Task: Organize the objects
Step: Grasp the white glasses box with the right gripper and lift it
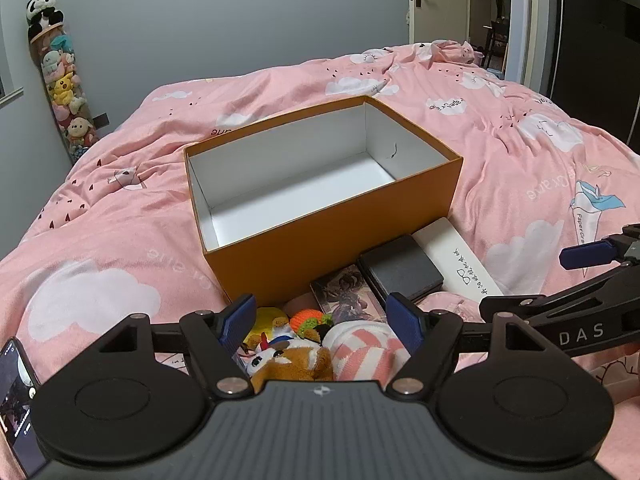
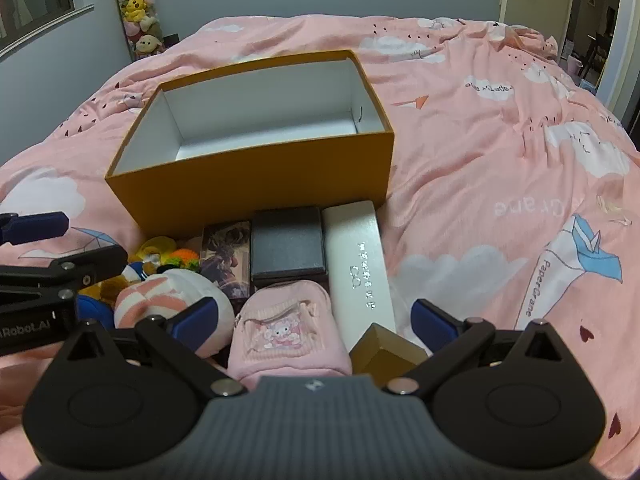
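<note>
An open orange box [image 1: 332, 240] with an empty white inside sits on the pink bed; it also shows in the right wrist view [image 2: 256, 196]. In front of it lie a picture card [image 2: 228, 256], a dark grey box [image 2: 287, 246], a long white case [image 2: 360, 268], a pink mini backpack [image 2: 286, 332], a gold box [image 2: 384, 354], a pink-striped plush [image 2: 160, 304] and small soft toys [image 1: 288, 354]. My left gripper [image 1: 326, 326] is open above the soft toys. My right gripper [image 2: 314, 322] is open above the backpack.
The pink duvet [image 1: 520, 152] covers the whole bed. A phone [image 1: 18, 404] lies at the near left. A tall column of plush toys [image 1: 66, 80] stands by the grey wall. A door [image 1: 440, 0] is at the back right.
</note>
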The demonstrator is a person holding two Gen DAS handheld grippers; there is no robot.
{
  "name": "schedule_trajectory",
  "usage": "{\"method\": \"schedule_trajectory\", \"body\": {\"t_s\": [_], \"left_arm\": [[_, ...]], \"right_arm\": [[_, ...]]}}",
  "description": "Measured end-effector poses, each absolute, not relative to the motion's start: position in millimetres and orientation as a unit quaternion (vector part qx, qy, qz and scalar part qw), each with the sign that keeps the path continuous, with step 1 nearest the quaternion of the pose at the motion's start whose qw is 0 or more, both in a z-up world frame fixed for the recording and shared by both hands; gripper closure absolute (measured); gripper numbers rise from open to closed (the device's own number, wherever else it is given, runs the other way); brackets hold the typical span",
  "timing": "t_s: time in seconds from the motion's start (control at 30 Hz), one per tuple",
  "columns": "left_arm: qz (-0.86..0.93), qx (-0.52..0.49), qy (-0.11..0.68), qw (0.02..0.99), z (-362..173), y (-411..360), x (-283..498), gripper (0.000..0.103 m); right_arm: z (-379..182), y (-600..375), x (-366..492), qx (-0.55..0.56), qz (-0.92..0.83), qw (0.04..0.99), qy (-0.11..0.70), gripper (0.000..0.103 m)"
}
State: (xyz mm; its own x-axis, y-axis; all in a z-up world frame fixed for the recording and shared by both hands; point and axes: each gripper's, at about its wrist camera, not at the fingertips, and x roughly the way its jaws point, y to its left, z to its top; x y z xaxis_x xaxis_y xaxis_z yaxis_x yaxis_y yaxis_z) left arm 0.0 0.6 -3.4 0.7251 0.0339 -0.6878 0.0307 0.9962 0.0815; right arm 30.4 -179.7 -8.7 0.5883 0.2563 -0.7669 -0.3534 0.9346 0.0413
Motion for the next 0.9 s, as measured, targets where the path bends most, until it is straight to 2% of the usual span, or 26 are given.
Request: {"method": "schedule_trajectory", "body": {"t_s": [0.43, 0.6, 0.67, 0.8, 0.9], "left_arm": [[-0.007, 0.036, 0.379, 0.925, -3.6, 1.8, 0.1, 0.016], [-0.023, 0.023, 0.394, 0.918, -6.0, 5.0, 4.1, 0.025], [-0.036, 0.018, 0.403, 0.914, -7.5, 5.8, 7.8, 0.031], [-0.071, -0.002, 0.426, 0.902, -9.3, 7.1, 22.1, 0.046], [-0.085, -0.016, 0.438, 0.895, -10.8, 7.3, 35.3, 0.053]], "right_arm": [[-9.8, -180.8, 31.9, -0.054, 0.172, 0.886, 0.426, 0.001], [-13.0, -184.1, 35.4, -0.041, 0.175, 0.882, 0.436, 0.001], [-14.4, -186.6, 38.3, -0.031, 0.178, 0.878, 0.443, 0.007], [-17.6, -190.5, 48.6, -0.021, 0.186, 0.864, 0.466, 0.027], [-20.4, -194.0, 60.9, -0.029, 0.192, 0.854, 0.483, 0.036]]}}
